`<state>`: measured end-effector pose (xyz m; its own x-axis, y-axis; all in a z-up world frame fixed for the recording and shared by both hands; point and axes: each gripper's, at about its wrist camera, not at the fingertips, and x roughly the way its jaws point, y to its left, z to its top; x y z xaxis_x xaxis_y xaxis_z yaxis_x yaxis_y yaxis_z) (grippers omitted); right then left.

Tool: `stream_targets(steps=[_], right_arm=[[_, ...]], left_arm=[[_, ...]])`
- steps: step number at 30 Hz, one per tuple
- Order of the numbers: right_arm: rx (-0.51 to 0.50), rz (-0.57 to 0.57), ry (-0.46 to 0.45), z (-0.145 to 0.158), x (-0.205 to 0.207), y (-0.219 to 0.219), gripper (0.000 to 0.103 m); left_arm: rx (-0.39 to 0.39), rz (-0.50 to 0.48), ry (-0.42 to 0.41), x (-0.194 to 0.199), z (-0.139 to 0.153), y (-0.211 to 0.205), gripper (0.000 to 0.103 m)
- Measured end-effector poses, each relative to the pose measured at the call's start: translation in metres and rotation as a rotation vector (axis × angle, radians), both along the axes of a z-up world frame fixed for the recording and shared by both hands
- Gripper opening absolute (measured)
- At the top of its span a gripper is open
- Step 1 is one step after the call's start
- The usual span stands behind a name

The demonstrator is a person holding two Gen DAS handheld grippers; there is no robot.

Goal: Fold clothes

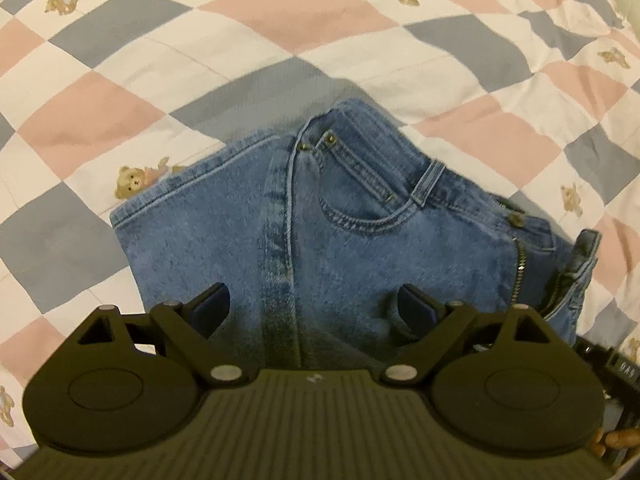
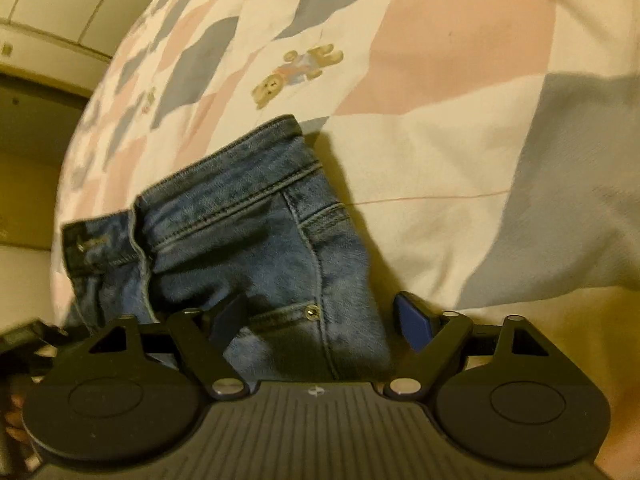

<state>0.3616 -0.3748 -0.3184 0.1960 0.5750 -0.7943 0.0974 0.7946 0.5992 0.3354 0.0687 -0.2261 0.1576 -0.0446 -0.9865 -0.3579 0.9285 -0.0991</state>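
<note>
Two grippers are seen poised over one pair of folded blue jeans [image 1: 332, 216], which is laid on a quilt [image 1: 280, 32] patterned in pink, grey-blue and white diamonds with small teddy bears. In the left wrist view the left gripper [image 1: 314, 304] is spread wide, its dark blue fingertips [image 1: 214, 306] set far apart with nothing clamped between them; the denim lies under and between them. The jeans fill the middle of that view, with the pocket and its rivets toward 1 o'clock, the zipper [image 1: 520, 264] and waistband at 3 o'clock, and a folded hem edge running from 9 toward 11 o'clock. Bare quilt is spread around the garment from 9 through 12 to 3 o'clock, so open room is offered on every far side. A teddy bear print [image 1: 132, 182] is just beside the hem edge at 10 o'clock. In the right wrist view the right gripper [image 2: 320, 320] is likewise held wide, one blue pad [image 2: 414, 320] at 3 o'clock lying just off the right edge of the denim and the other over it, nothing gripped. There the jeans [image 2: 248, 236] reach up toward 12 o'clock, and the waistband end is turned out at 9 o'clock near the edge of the bed. Beyond that edge, at 9 to 10 o'clock, pale furniture [image 2: 44, 40] is seen, while broad quilt is left open from 12 to 3 o'clock.
</note>
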Motion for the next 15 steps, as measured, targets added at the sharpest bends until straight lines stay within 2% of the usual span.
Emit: stream_targets(steps=[1, 2, 3, 4, 8, 9, 10, 13, 15], right_arm=[[0.017, 0.002, -0.011, 0.001, 0.000, 0.000, 0.037], [0.018, 0.019, -0.033, 0.005, 0.000, 0.001, 0.029], [0.025, 0.036, -0.053, 0.008, 0.000, 0.002, 0.027], [0.040, 0.040, -0.063, 0.011, -0.001, 0.002, 0.025], [0.072, 0.041, -0.054, 0.016, -0.007, 0.002, 0.024], [0.075, 0.035, -0.082, 0.027, -0.013, 0.003, 0.021], [0.078, 0.028, -0.111, 0.037, -0.019, 0.004, 0.017], [0.099, -0.002, -0.197, 0.071, -0.037, 0.006, 0.014], [0.151, -0.077, -0.262, 0.106, -0.058, -0.003, 0.013]], left_arm=[[-0.003, -0.005, 0.008, 0.000, -0.003, 0.000, 0.067], [-0.011, -0.007, 0.013, -0.001, -0.005, 0.000, 0.059], [-0.024, -0.005, 0.014, -0.002, -0.007, 0.001, 0.036], [-0.036, -0.003, 0.014, -0.003, -0.008, 0.001, 0.026], [-0.003, -0.029, 0.023, -0.005, -0.011, -0.003, 0.028], [0.014, -0.047, 0.017, -0.005, -0.008, -0.006, 0.024], [0.032, -0.064, -0.001, -0.005, -0.003, -0.008, 0.011], [0.065, -0.124, -0.086, -0.004, 0.025, -0.011, 0.004], [0.071, -0.172, -0.152, -0.003, 0.049, -0.011, 0.002]])
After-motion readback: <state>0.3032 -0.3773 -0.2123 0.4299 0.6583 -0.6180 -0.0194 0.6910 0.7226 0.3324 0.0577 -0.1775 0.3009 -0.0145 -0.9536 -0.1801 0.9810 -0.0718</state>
